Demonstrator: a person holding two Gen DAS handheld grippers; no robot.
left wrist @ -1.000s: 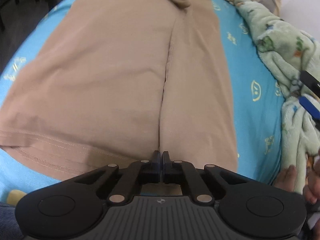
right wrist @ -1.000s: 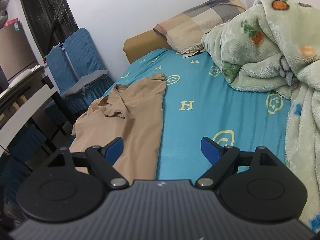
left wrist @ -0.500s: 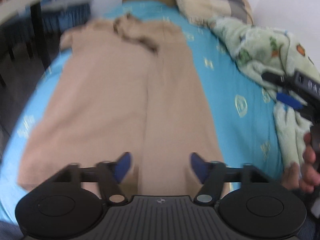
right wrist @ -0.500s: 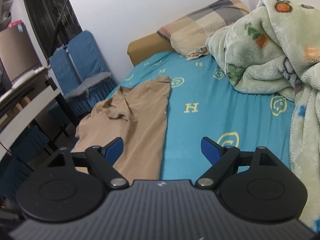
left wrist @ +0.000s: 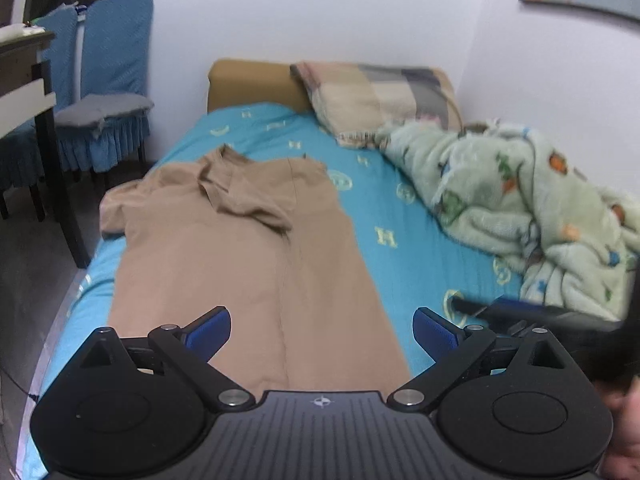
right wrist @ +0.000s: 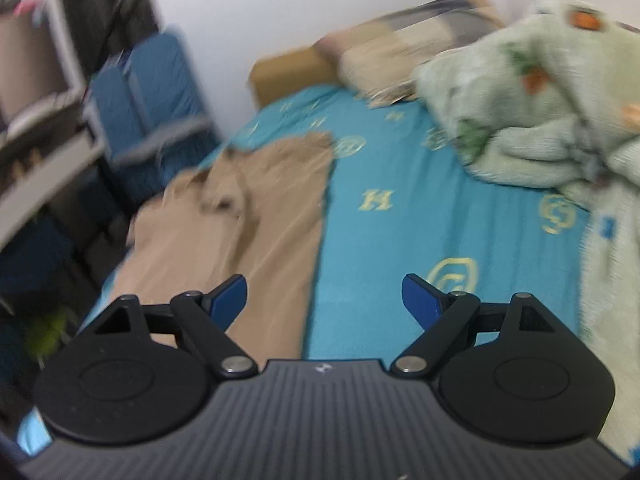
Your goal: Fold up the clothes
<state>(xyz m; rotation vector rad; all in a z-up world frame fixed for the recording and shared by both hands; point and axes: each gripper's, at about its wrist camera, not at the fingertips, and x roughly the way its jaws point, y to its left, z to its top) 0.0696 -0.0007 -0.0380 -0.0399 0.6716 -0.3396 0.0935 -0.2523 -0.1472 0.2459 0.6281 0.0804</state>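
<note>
A tan T-shirt (left wrist: 240, 264) lies lengthwise on the blue bedsheet (left wrist: 408, 240), its right side folded over onto the middle, with a bunched collar and sleeve at the far end. My left gripper (left wrist: 322, 328) is open and empty, raised above the shirt's near hem. The shirt also shows in the right wrist view (right wrist: 240, 220), left of centre and blurred. My right gripper (right wrist: 324, 296) is open and empty, above the sheet by the shirt's right edge. It also shows blurred in the left wrist view (left wrist: 520, 312), at the right.
A green fleece blanket (left wrist: 520, 200) is heaped along the bed's right side. A checked pillow (left wrist: 380, 96) and tan headboard (left wrist: 248, 84) are at the far end. Blue-covered chairs (left wrist: 104, 80) and a dark desk (left wrist: 28, 80) stand left of the bed.
My left gripper has let go of the shirt's hem, opened, and pulled up and back. My right gripper has shifted slightly, still open.
</note>
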